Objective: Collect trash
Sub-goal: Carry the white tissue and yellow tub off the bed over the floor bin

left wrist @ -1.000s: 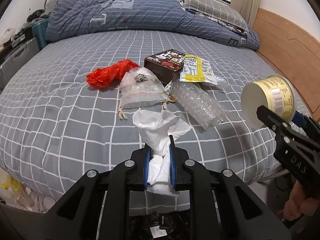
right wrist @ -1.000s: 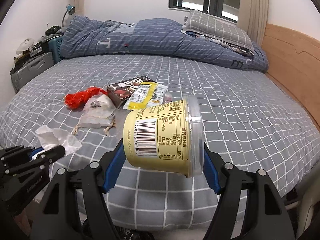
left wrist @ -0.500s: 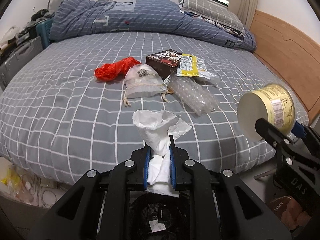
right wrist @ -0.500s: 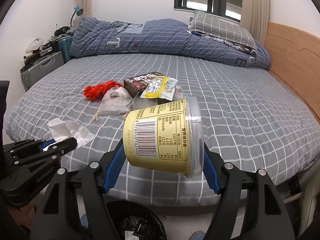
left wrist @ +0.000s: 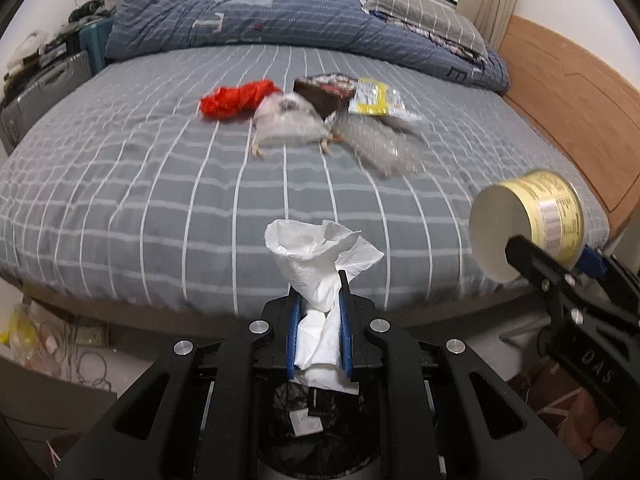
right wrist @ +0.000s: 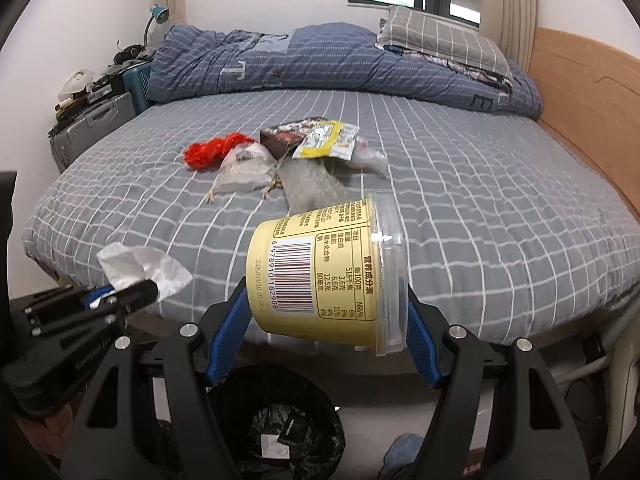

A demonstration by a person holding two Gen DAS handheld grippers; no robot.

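Both grippers have drawn back off the bed since a second ago, and the black-lined bin now shows at the bottom of both views where only bedding showed before.

The left gripper [left wrist: 319, 300] is clamped on a crumpled white tissue [left wrist: 320, 256], which sticks up from between the blue pads at lower centre of the left view and hangs directly over the bin [left wrist: 320, 432]. The right gripper [right wrist: 326, 322] squeezes a yellow tub [right wrist: 320, 276] lying on its side, clear lid to the right, barcode facing the camera; the bin [right wrist: 276, 428] sits below it, a little left of centre.

Farther out, in the upper middle of both views, trash waits on the grey checked bed [right wrist: 480, 200]: a red bag [right wrist: 212, 151], a white pouch [right wrist: 244, 168], a dark box [right wrist: 286, 138], a yellow wrapper [right wrist: 326, 142] and bubble wrap [right wrist: 312, 188].

This looks like the drop-off step. The tissue seems placed to fall in once the left jaws part; the tub probably needs shifting left over the bin first, since it could bounce off the rim.
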